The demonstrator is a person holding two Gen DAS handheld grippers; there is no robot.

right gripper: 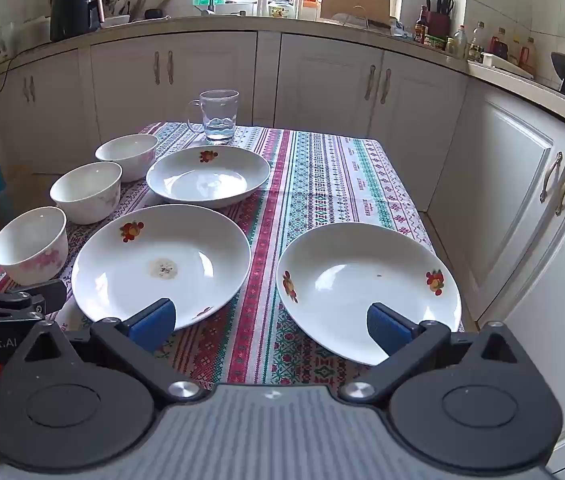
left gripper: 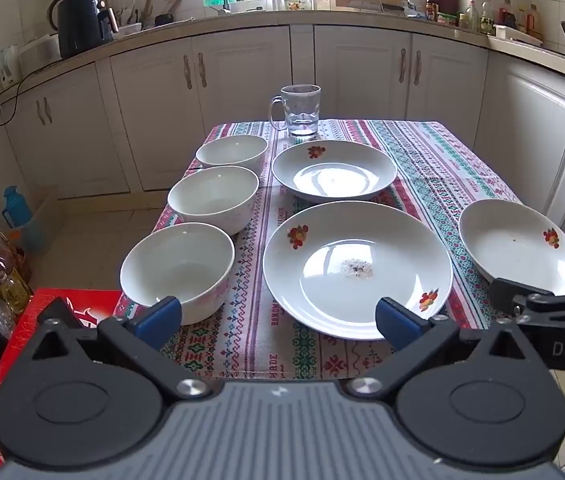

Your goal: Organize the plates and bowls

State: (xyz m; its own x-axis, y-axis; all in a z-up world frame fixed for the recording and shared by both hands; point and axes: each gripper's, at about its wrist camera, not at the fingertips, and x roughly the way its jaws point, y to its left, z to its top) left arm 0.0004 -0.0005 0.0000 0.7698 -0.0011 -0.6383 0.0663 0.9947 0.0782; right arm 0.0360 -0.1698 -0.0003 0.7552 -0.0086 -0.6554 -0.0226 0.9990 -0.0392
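Observation:
Three white bowls stand in a row down the table's left side: near bowl, middle bowl, far bowl. Three white fruit-printed plates lie on the patterned cloth: a near plate with crumbs, a far plate, and a right plate. My left gripper is open, low over the near table edge, with nothing between its blue pads. My right gripper is open too, its right pad over the right plate's near rim.
A glass mug stands at the table's far edge. A red box and bottles sit on the floor left of the table. White cabinets run close along the right side. The striped cloth lies bare at far right.

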